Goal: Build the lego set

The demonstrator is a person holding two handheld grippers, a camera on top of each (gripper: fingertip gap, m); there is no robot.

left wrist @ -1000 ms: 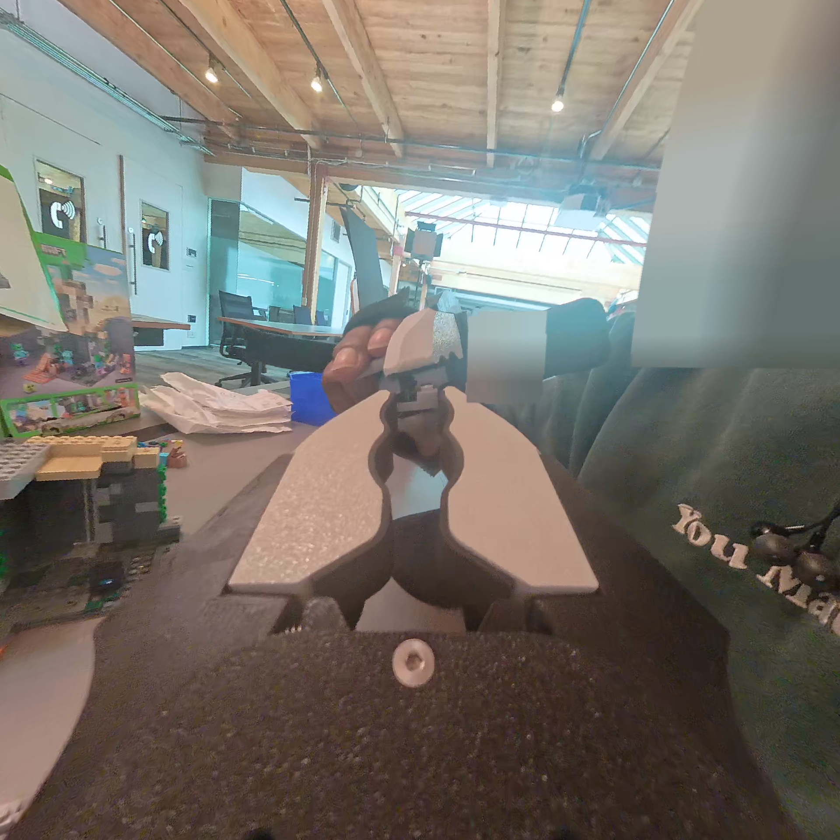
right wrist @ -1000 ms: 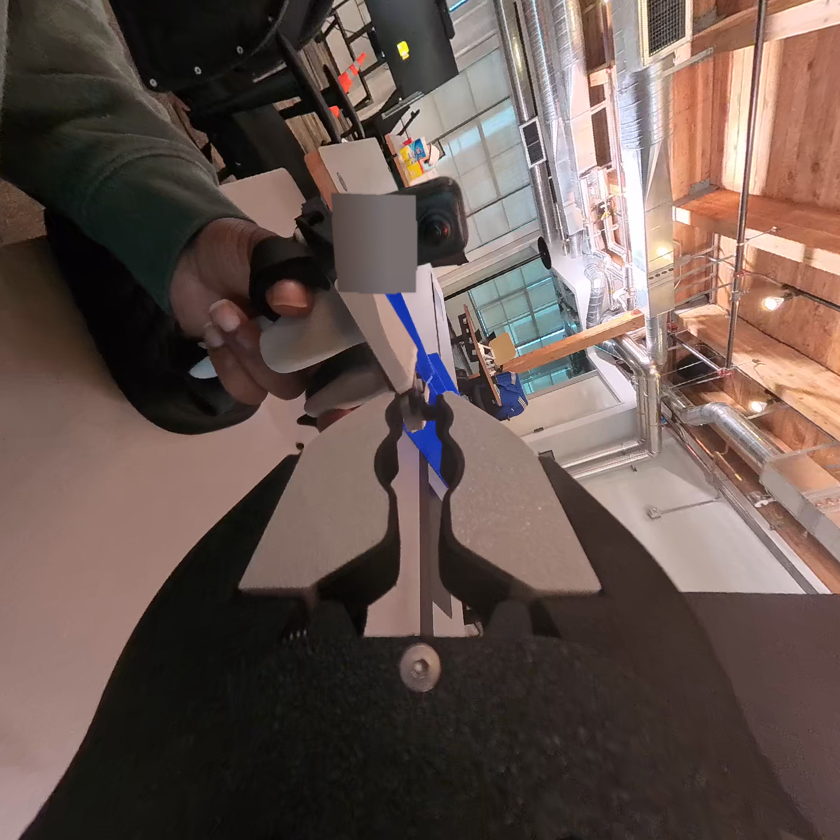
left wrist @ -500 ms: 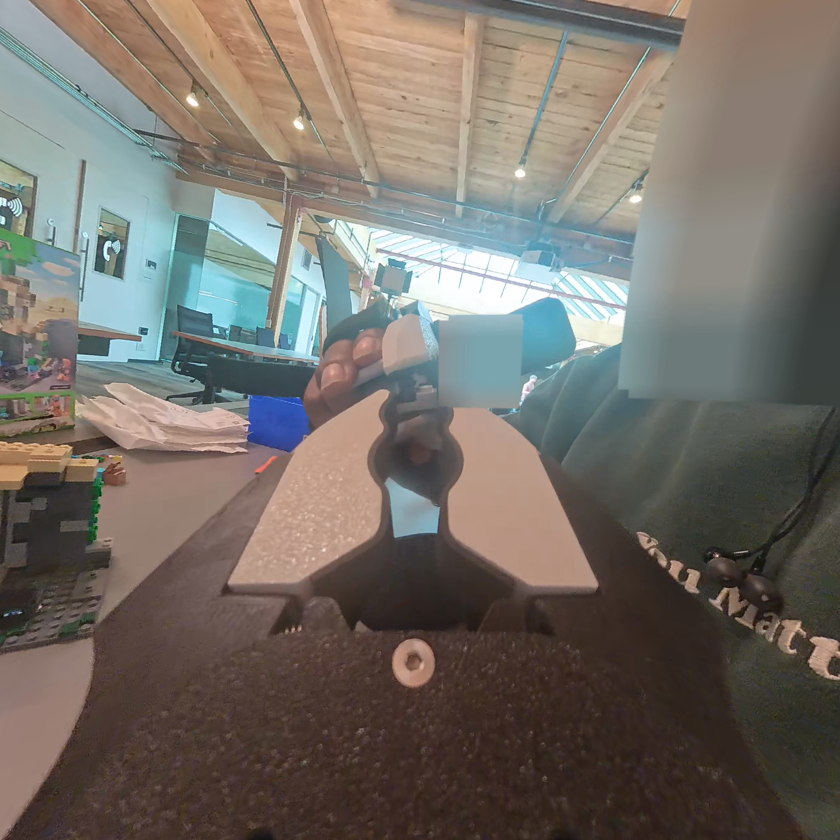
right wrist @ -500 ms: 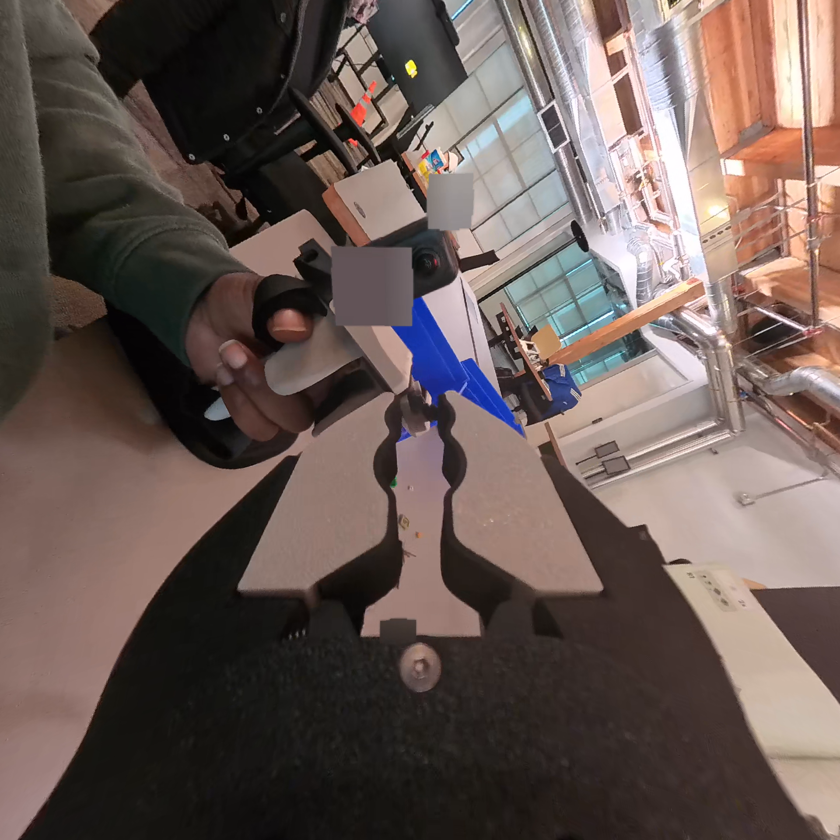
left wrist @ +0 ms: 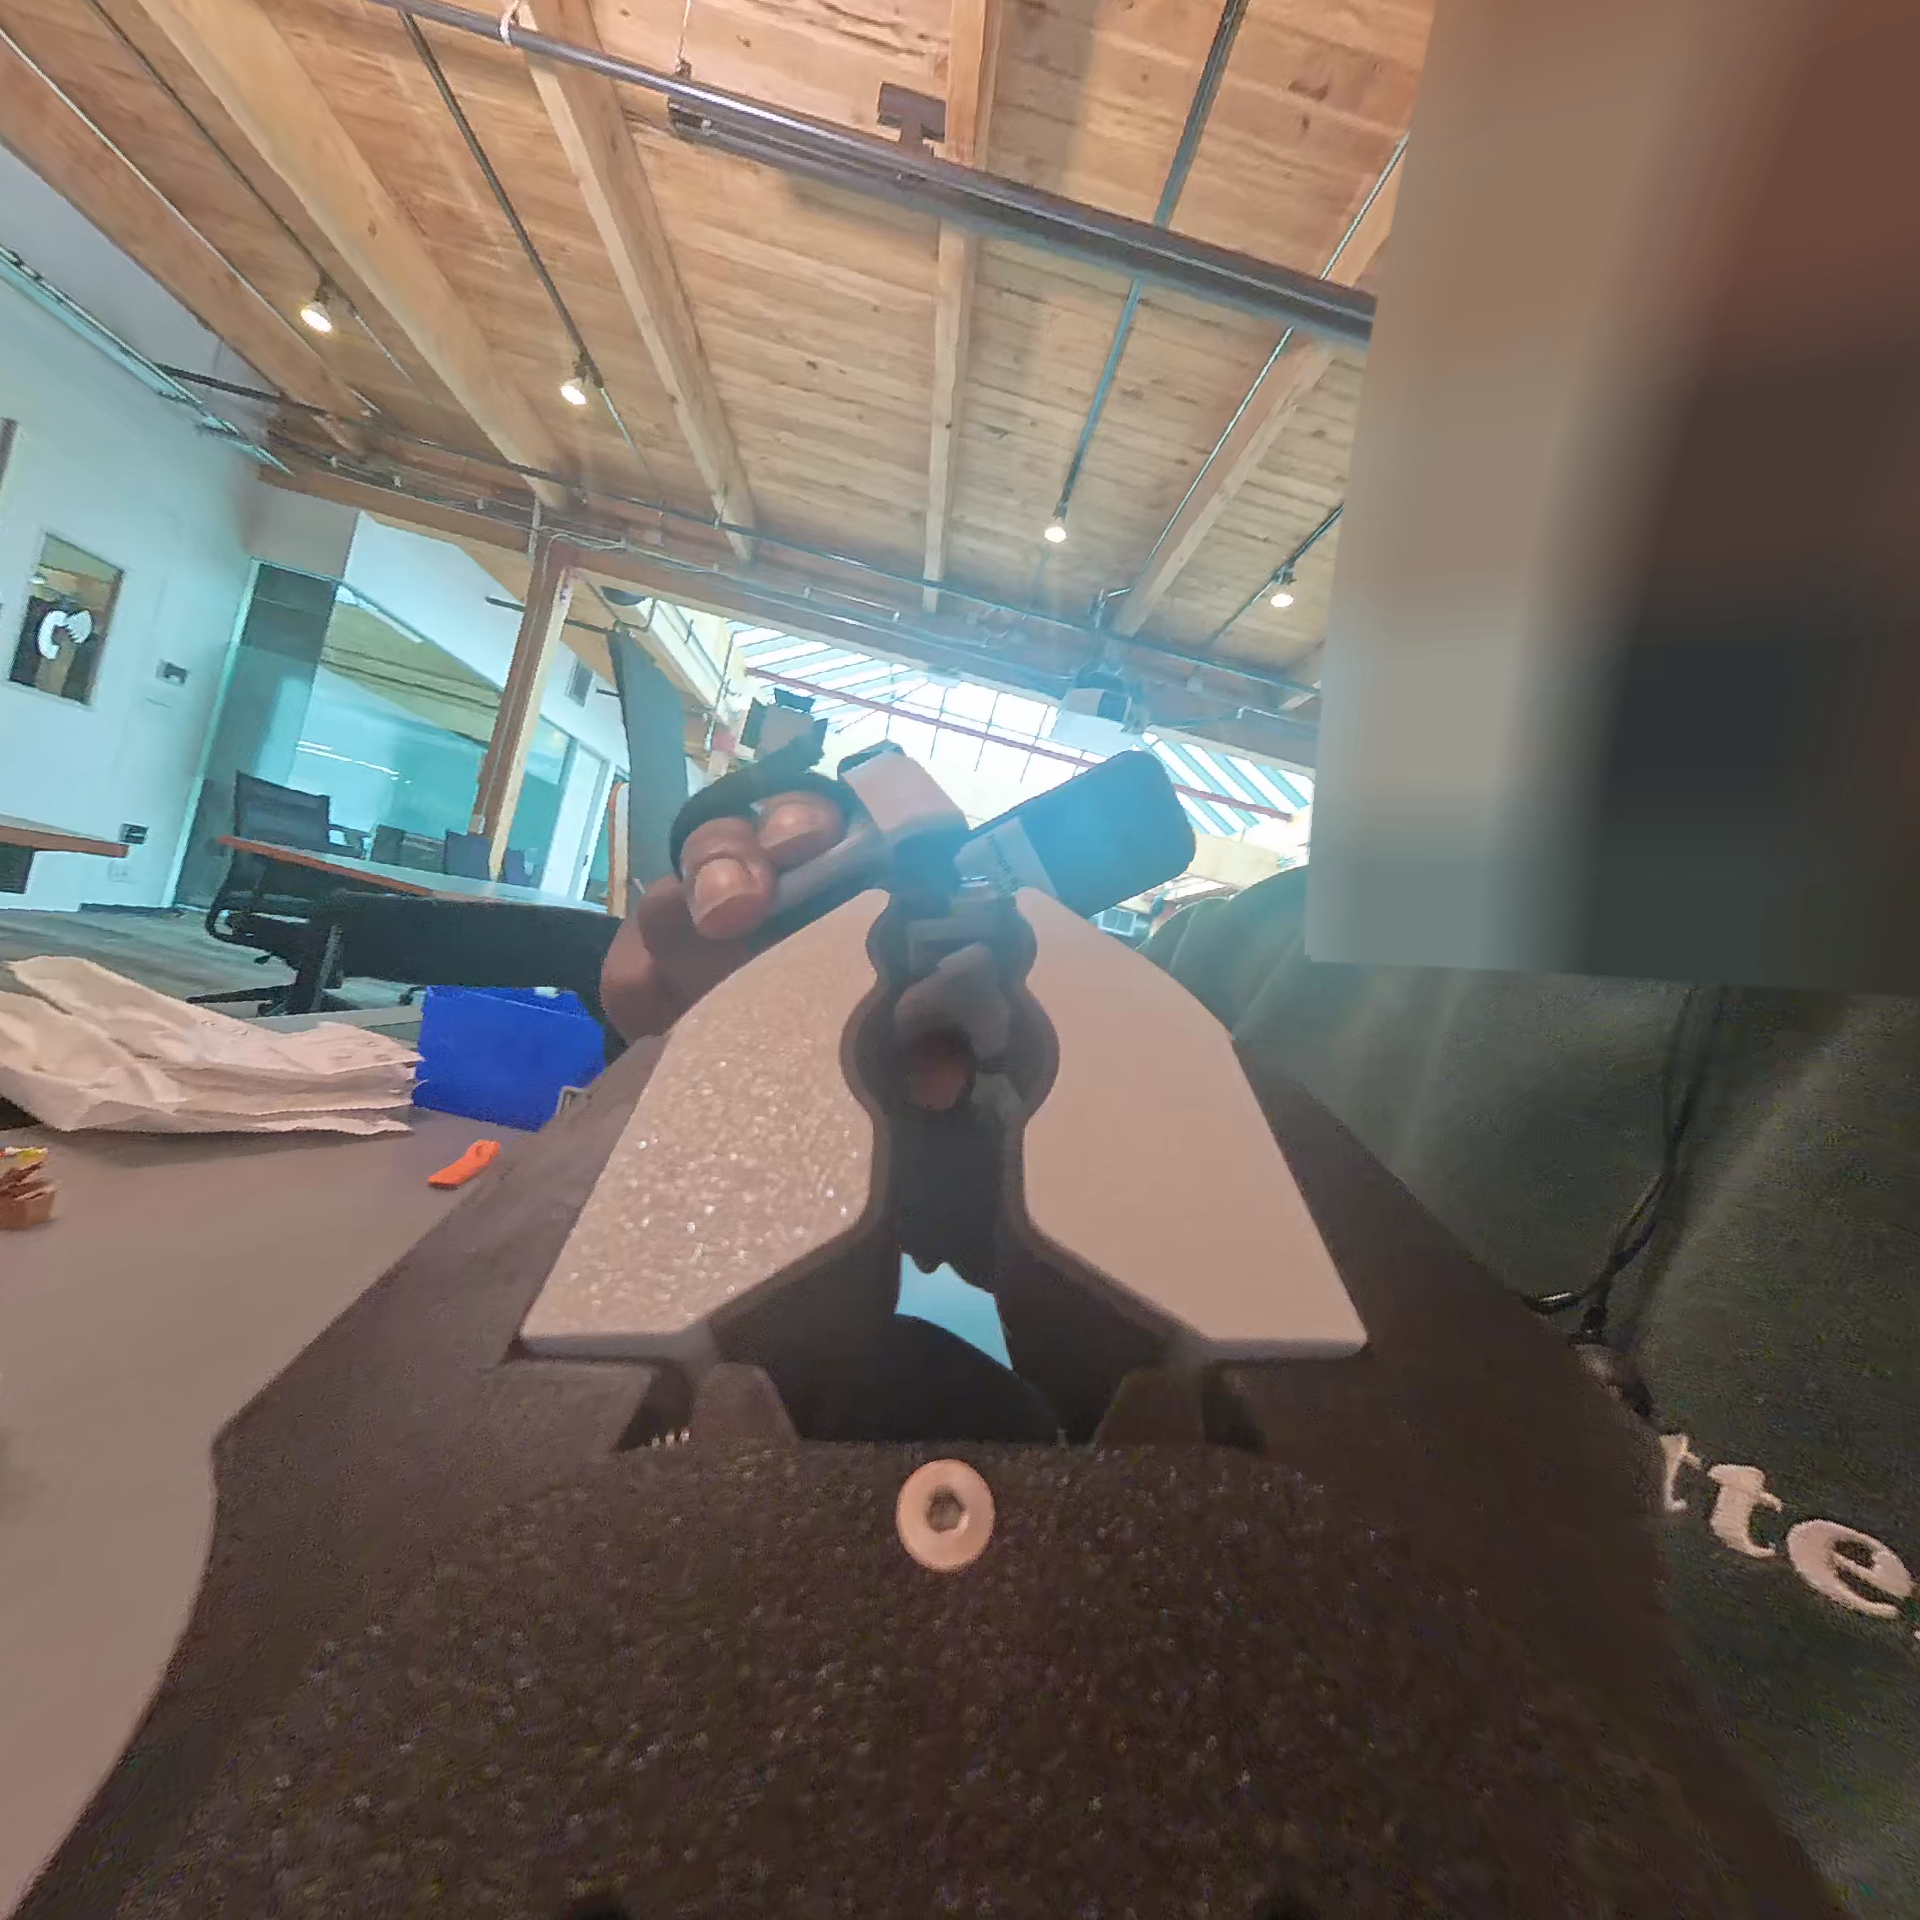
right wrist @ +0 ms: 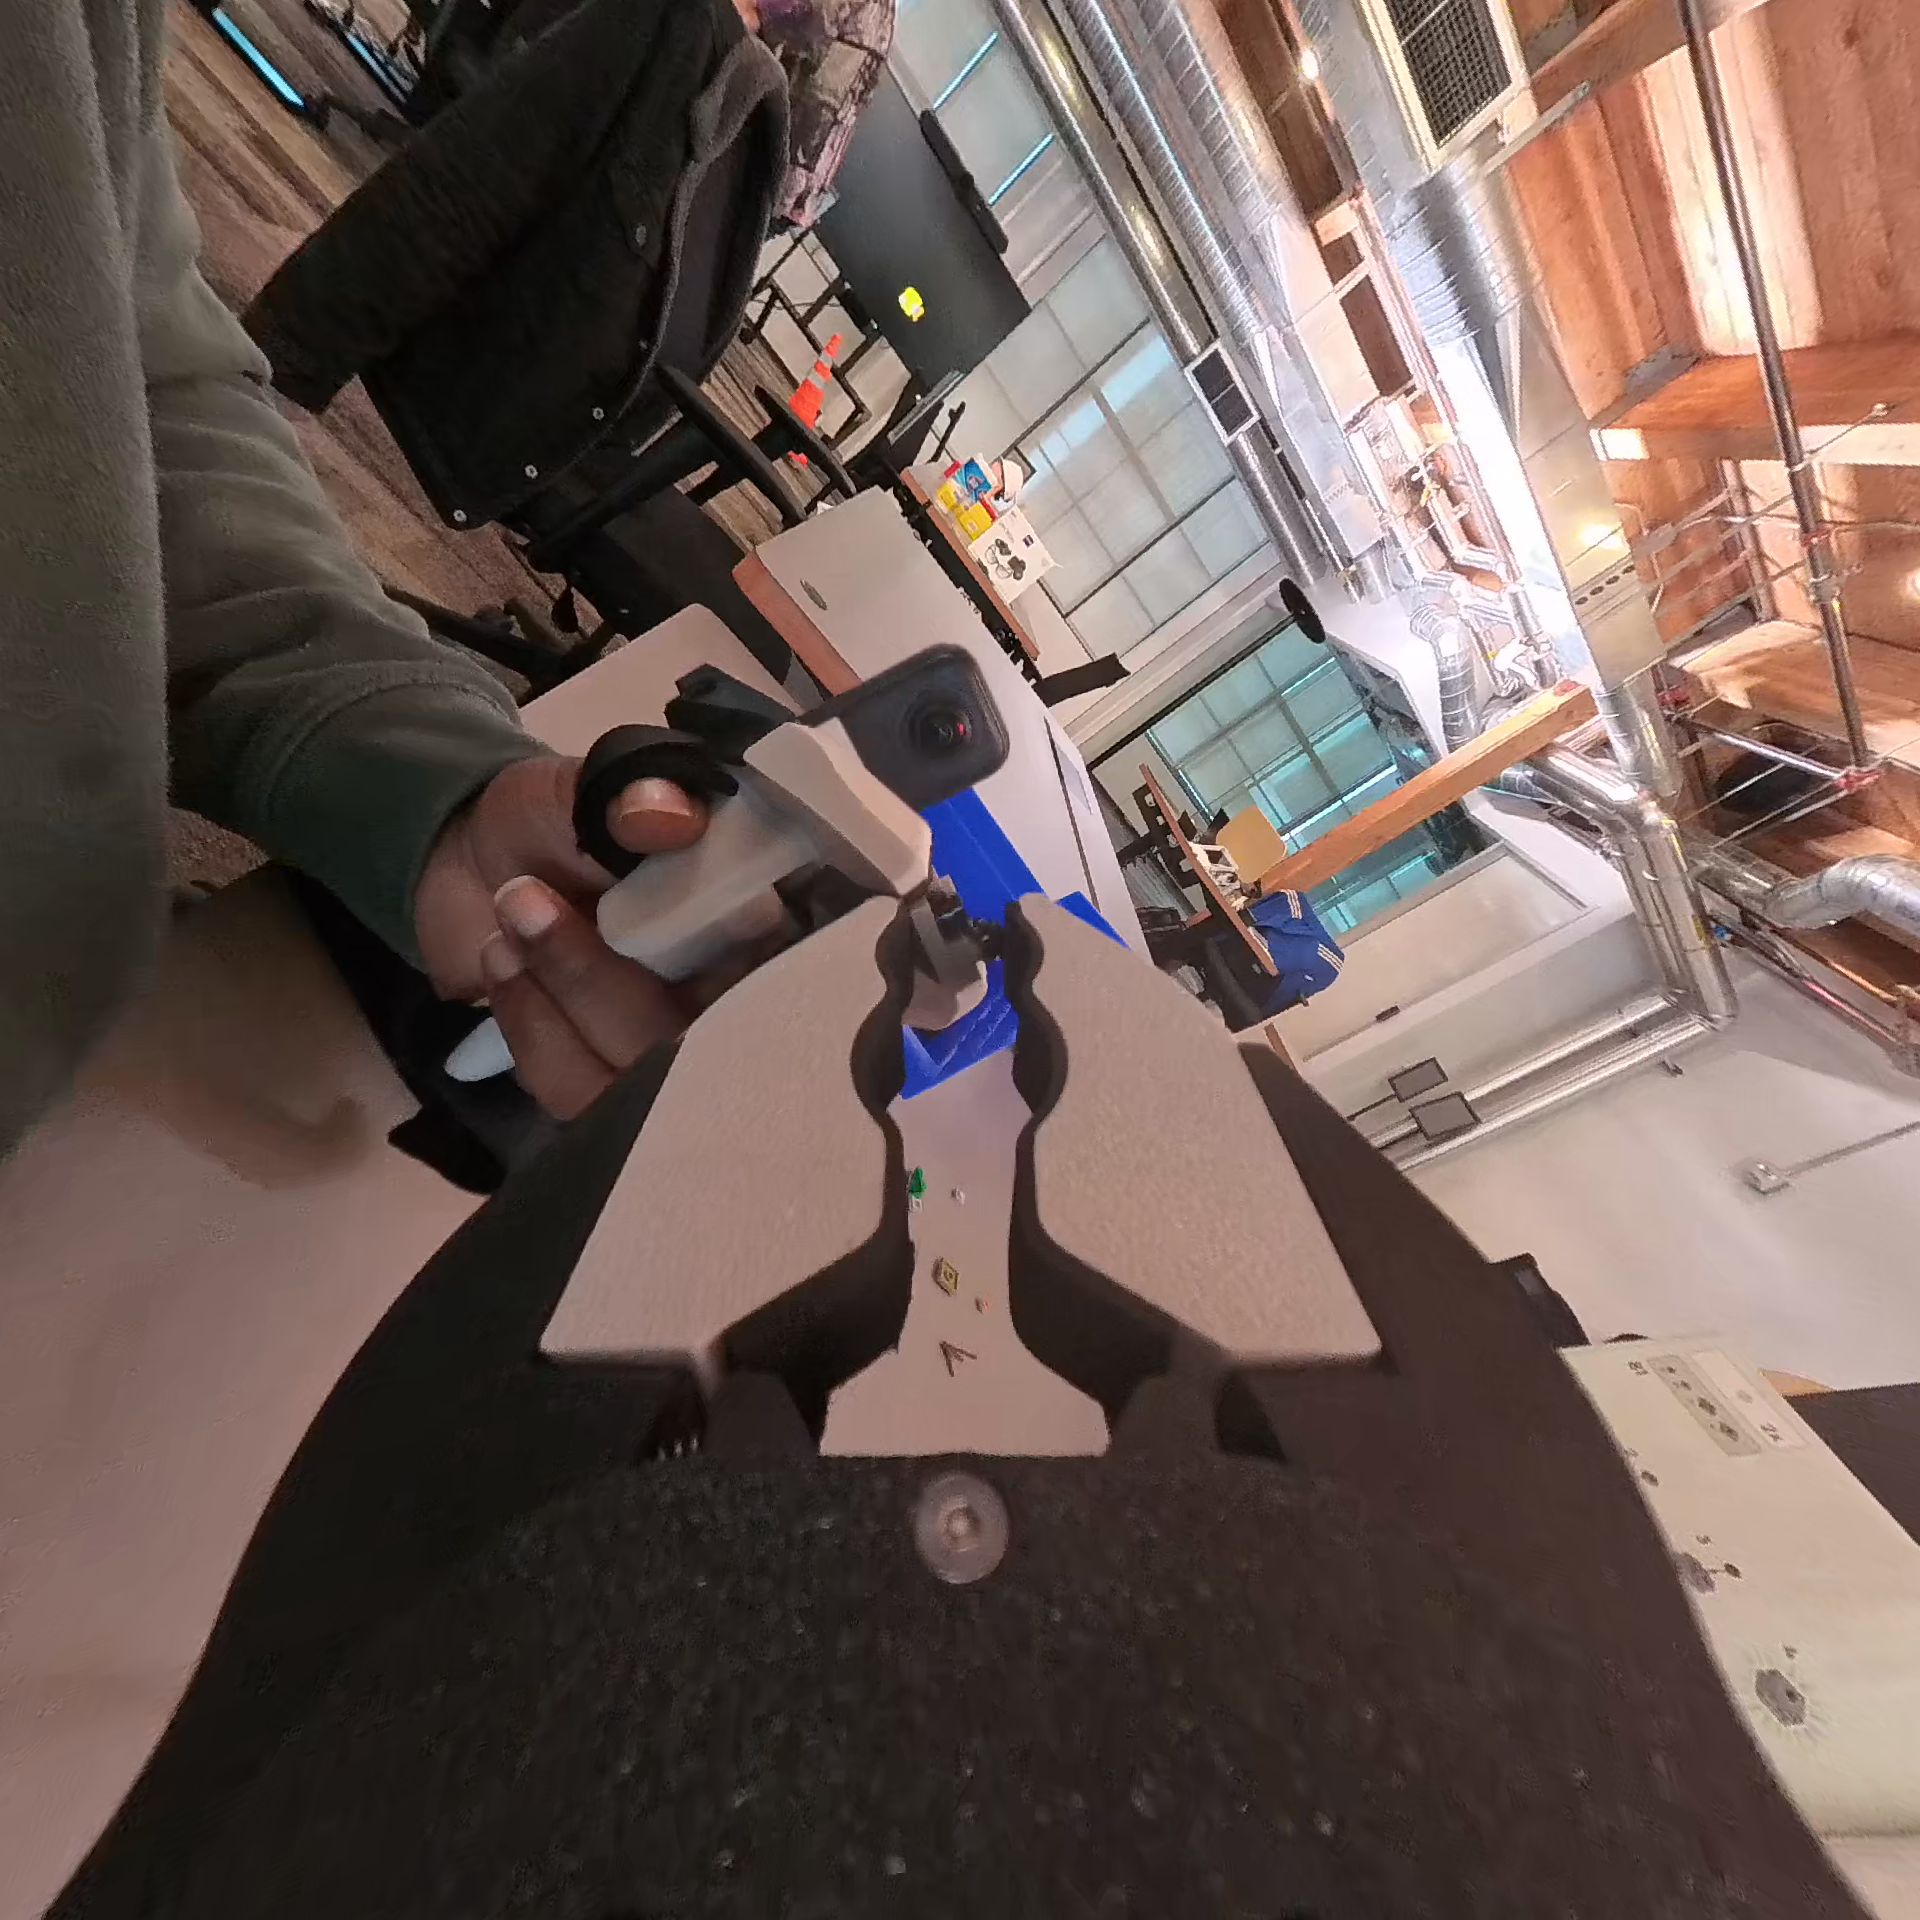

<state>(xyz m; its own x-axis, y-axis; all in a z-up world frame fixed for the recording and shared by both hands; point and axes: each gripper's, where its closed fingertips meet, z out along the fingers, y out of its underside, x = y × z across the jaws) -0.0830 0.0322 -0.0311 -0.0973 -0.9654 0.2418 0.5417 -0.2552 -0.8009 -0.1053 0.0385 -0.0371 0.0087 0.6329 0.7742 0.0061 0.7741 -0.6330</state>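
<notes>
My two grippers meet tip to tip in the air above the table. In the left wrist view my left gripper [left wrist: 951, 920] is nearly closed on a small grey lego piece [left wrist: 951, 961]. My right gripper shows just beyond it, held by a hand [left wrist: 727, 894]. In the right wrist view my right gripper [right wrist: 951, 920] is nearly closed around a small dark piece [right wrist: 971, 925]. That piece touches the grey piece [right wrist: 935, 977] coming from the left gripper. The hand [right wrist: 540, 935] holds that gripper, with its camera [right wrist: 935, 727] on top. How the two pieces join is hidden.
White paper bags [left wrist: 208, 1049], a blue bin [left wrist: 509, 1049] and an orange piece [left wrist: 464, 1162] lie on the grey table [left wrist: 208, 1299]. Small loose pieces [right wrist: 945, 1273] lie on the table under my right gripper. A white instruction sheet [right wrist: 1714, 1455] is at the right. The person's green sweatshirt [left wrist: 1558, 1143] is close by. The grippers are tip to tip, or close to it.
Both grippers stayed tip to tip while turning. The left view tilted up and swung right, so the lego build and box left the frame. Loose pieces now show under the right gripper.
</notes>
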